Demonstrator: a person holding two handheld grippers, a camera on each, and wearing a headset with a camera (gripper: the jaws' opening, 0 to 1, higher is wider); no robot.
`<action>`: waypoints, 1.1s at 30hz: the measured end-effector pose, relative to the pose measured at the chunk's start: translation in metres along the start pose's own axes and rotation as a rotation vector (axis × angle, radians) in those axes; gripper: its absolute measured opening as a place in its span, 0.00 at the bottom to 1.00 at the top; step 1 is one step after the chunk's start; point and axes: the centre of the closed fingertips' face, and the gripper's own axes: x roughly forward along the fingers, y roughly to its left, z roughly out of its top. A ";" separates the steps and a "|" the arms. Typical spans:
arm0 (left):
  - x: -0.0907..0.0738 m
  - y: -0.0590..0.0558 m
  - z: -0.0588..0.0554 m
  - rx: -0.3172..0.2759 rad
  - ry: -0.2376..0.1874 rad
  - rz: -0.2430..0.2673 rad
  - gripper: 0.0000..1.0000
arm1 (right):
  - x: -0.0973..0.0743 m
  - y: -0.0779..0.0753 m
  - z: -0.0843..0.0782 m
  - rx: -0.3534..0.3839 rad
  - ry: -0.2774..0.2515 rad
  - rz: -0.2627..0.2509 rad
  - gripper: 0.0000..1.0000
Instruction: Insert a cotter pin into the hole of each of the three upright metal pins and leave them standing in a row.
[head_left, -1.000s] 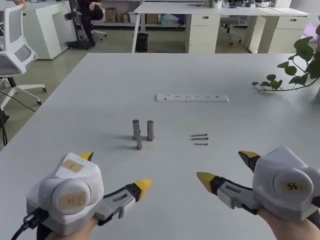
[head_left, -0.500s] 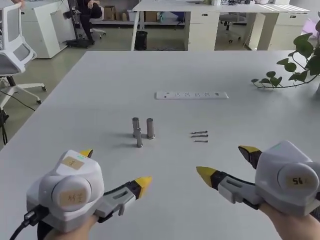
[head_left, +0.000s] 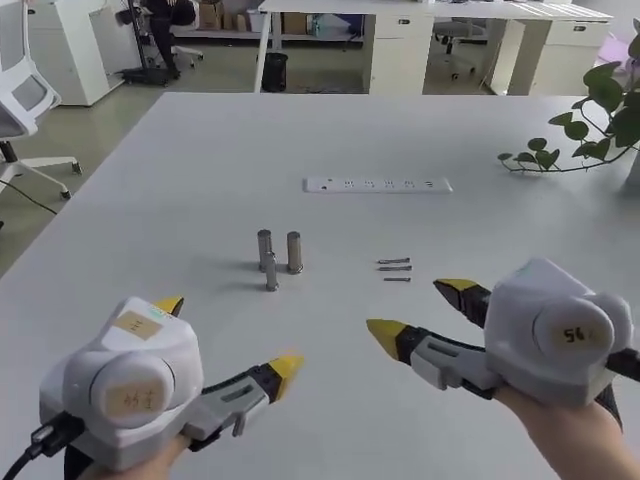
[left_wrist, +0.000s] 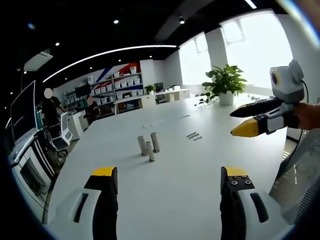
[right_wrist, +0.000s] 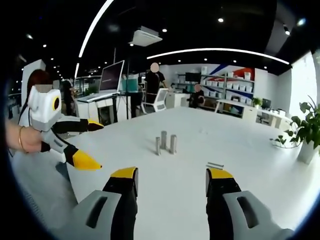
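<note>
At the near edge of the bench (head_left: 330, 420), left gripper (head_left: 230, 334) and right gripper (head_left: 410, 308) have wide, empty jaws, so best pinch one cotter pin (head_left: 397, 279) slowly, not bumping the metal pins (head_left: 277, 255).

Silver-grey metal pins (head_left: 277, 256), white table (head_left: 190, 170), yellow-tipped left tool (head_left: 230, 334) and right tool (head_left: 412, 308).

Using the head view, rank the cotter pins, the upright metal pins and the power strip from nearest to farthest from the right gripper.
From the right gripper:
1. Cotter pins, lying flat just ahead of its tips.
2. Upright metal pins, ahead and off to the left.
3. Power strip, farthest back, across the middle of the table.
</note>
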 end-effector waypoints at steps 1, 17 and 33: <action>0.000 0.000 0.001 0.000 -0.001 -0.002 0.84 | 0.006 0.000 0.000 0.015 0.005 0.010 0.50; 0.003 0.001 0.005 0.003 -0.004 -0.005 0.82 | 0.088 0.032 0.010 0.000 0.037 0.165 0.30; 0.008 0.011 0.004 -0.009 0.013 -0.010 0.80 | 0.155 0.044 -0.001 0.039 0.062 0.224 0.22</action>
